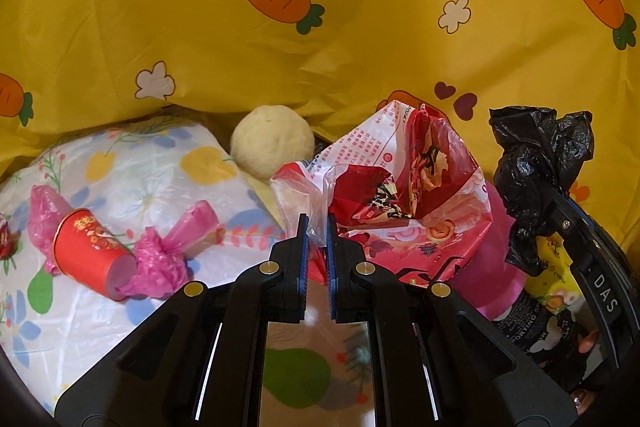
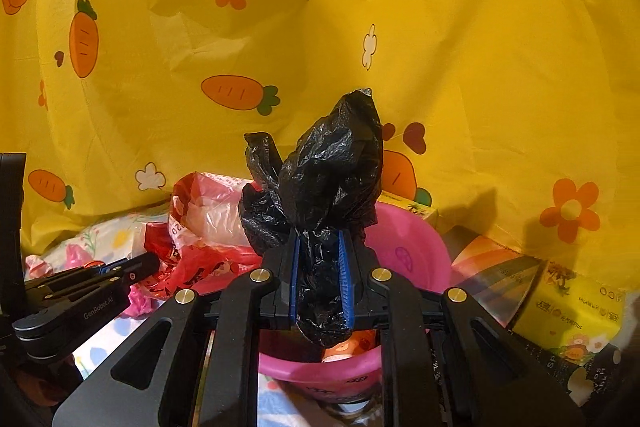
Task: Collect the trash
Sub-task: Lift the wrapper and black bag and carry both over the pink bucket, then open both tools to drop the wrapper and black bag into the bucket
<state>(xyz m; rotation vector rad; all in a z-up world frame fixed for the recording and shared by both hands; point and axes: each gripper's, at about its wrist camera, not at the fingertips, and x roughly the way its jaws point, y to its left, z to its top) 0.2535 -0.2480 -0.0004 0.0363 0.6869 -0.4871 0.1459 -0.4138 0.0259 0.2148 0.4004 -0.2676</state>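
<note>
My left gripper is shut on the clear edge of a crumpled red and white snack wrapper. The wrapper hangs in front of a pink basin. In the right wrist view, my right gripper is shut on a crumpled black plastic bag, held over the pink basin. The left gripper shows at the left with the wrapper. A red paper cup lies on its side among pink plastic bags on the floral cloth.
A yellow carrot-print cloth rises behind everything. A cream fuzzy ball rests beyond the floral cloth. To the right of the basin are a rainbow-printed box and a yellow tissue pack.
</note>
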